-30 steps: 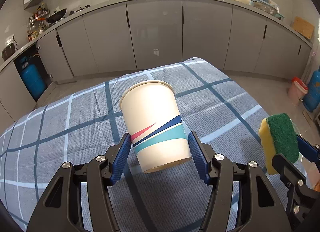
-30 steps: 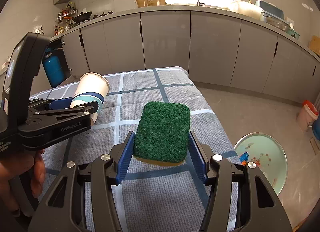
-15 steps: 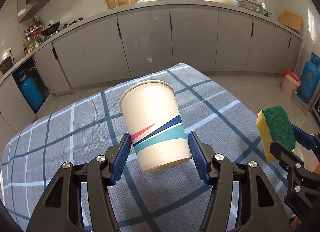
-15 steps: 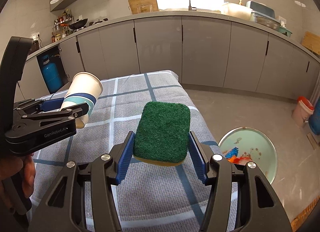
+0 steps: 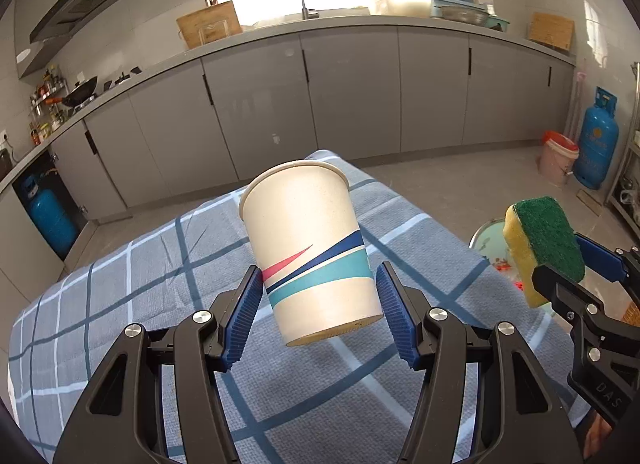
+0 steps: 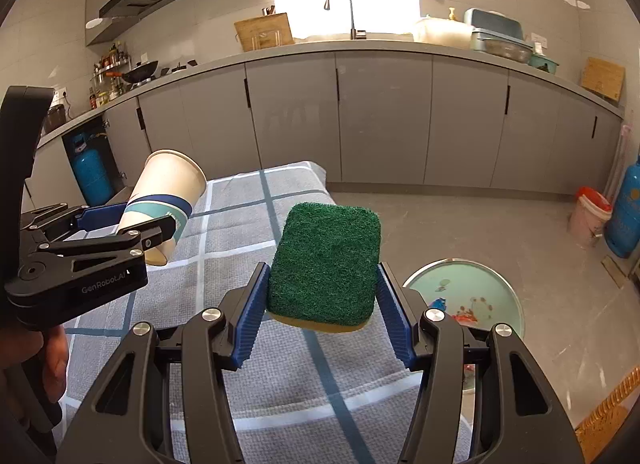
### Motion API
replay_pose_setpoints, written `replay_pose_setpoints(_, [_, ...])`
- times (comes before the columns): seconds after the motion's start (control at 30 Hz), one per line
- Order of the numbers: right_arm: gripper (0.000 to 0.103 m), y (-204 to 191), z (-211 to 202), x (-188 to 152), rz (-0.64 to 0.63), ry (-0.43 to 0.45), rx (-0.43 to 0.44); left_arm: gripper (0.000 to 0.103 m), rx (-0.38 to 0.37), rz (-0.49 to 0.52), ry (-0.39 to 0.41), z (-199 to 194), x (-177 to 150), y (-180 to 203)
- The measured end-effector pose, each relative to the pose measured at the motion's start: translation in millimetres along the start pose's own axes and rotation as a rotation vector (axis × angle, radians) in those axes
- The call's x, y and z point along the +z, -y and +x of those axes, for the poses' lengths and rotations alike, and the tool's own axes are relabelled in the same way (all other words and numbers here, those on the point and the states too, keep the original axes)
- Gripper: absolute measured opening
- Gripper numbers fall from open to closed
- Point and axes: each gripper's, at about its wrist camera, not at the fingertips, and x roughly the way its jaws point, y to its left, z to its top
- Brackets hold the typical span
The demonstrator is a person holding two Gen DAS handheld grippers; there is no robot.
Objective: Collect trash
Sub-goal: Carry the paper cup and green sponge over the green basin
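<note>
Held aloft above the checked cloth of the tabletop: a white paper cup with pink, navy and teal swooshes, tilted, mouth away from the camera, clamped at its lower body by the left tool. Pinched in the right tool: a sponge, green scouring face up, yellow foam beneath. Down on the floor right of the tabletop, a round pale-teal bin holding a few red and blue scraps.
</note>
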Motion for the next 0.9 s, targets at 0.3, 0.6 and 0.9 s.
replay_pose_setpoints(0.3, [0.054,26,-16,-1,0.040,0.029,-0.034,0.059,-0.035,0.064,0.027,-10,9,31])
replay_pose_setpoints(0.6, [0.054,53,-25,-3,0.076,0.044,-0.076,0.059,-0.075,0.123,0.055,-15,19,60])
replay_pose_setpoints(0.9, [0.054,84,-30,-2,0.116,0.056,-0.126,0.059,-0.117,0.170,0.075,-14,27,83])
